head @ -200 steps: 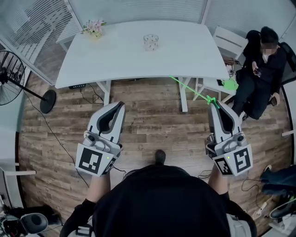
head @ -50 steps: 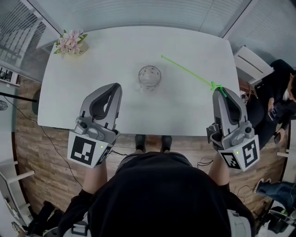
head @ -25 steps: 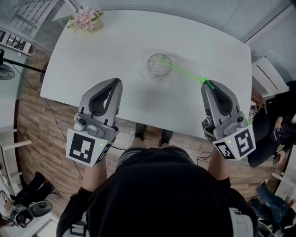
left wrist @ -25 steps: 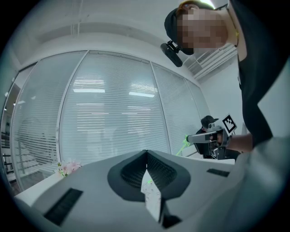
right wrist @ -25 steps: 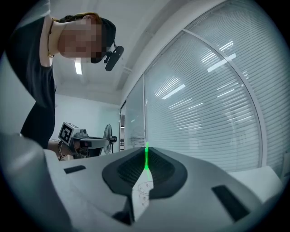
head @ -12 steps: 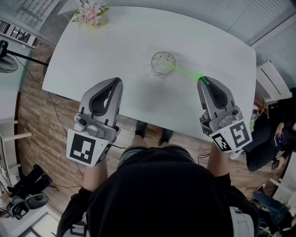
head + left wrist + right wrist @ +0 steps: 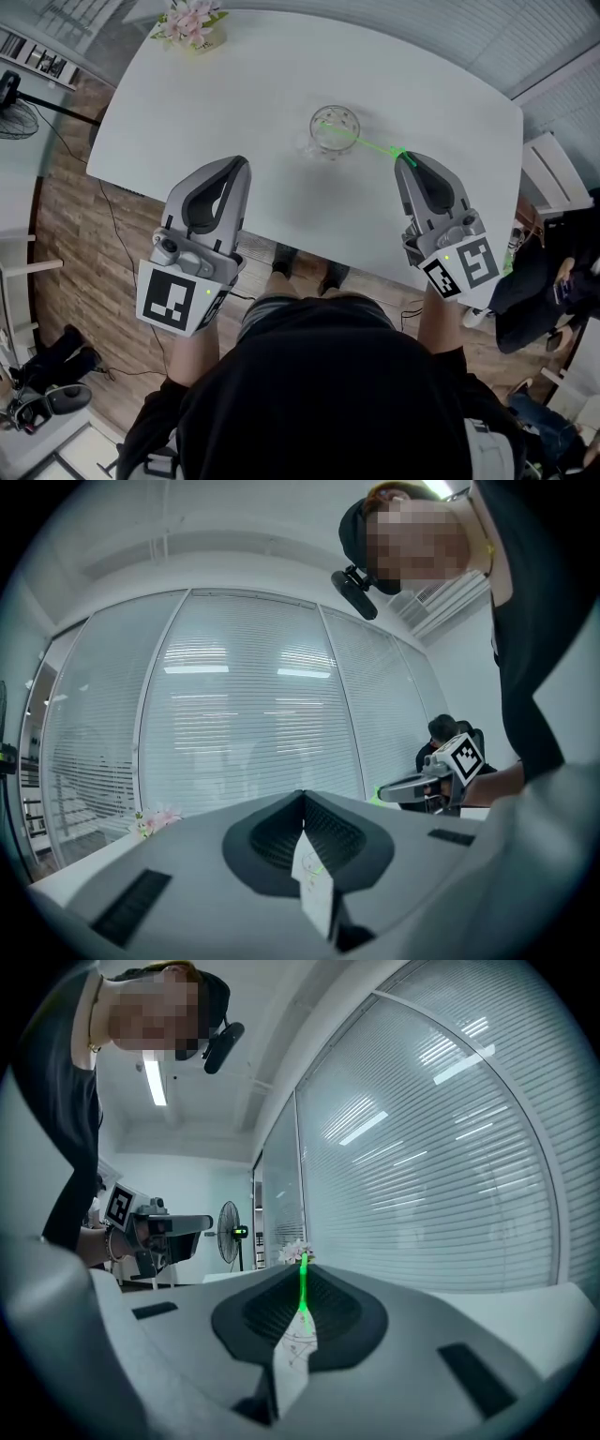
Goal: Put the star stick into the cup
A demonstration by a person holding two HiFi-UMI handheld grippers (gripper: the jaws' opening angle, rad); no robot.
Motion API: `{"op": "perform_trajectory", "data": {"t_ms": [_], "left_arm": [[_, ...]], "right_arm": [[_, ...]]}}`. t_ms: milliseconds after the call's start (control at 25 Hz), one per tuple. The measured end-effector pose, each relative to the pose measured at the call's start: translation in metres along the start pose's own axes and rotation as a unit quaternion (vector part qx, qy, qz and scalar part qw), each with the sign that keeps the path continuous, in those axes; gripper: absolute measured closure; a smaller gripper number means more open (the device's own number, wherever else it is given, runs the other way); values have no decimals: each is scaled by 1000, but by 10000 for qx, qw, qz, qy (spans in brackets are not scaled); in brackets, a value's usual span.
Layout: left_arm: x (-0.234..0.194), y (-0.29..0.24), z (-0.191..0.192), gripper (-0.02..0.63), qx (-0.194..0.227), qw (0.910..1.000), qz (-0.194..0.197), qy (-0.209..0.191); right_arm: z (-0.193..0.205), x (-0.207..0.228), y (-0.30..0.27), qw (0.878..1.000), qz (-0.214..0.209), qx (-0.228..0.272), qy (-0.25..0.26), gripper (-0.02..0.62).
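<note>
**Star stick being aimed tip-first at the cup: placement step in hand**

Left tool (image 7: 236, 167): jaws are sitting together with nothing between them, idling over the near edge of the bench (image 7: 450, 84). Cup (image 7: 334, 131): clear glass, is standing upright ahead of and between both tools, nearer the right one. Star stick (image 7: 361, 141): thin and green, is running forward and leftward from the right tool's tip. Its far end is lying over the cup mouth; whether it is below the rim cannot be told. Right tool (image 7: 403, 159): jaws nearly together, pinching the stick's near end. Judgement: tilting the stick steeper until its far end is resting inside, then parting the jaws slowly, is looking safest. A shallow release is risking the stick sliding out.
</note>
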State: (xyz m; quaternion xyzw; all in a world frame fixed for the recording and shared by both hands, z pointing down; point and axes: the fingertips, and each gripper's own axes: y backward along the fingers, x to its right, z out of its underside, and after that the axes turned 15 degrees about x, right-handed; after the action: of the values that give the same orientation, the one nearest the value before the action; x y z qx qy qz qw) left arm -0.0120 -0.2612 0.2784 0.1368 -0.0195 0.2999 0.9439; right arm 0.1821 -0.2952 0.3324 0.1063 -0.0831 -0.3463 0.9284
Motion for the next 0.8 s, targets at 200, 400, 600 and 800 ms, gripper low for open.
{"op": "perform_trajectory", "data": {"t_ms": [200,400,600,800], "left_arm": [[-2,1,-2,595,60,9999,-91,16],[-8,6,3,595,-70,9998,-205,-49],[-11,7,2,595,-40,9997,-240,-55],[-14,8,1,595,-43,9997,-252,-48]], "right_arm": [[9,2,-4,9999,-40,-74,-55,572],[18,2,-9,9998,-66,-161,-86,572],[20,2,-13,9998,-72,-185,-90,572],[21,1,-17,9997,-65,-193,-94,572]]}}
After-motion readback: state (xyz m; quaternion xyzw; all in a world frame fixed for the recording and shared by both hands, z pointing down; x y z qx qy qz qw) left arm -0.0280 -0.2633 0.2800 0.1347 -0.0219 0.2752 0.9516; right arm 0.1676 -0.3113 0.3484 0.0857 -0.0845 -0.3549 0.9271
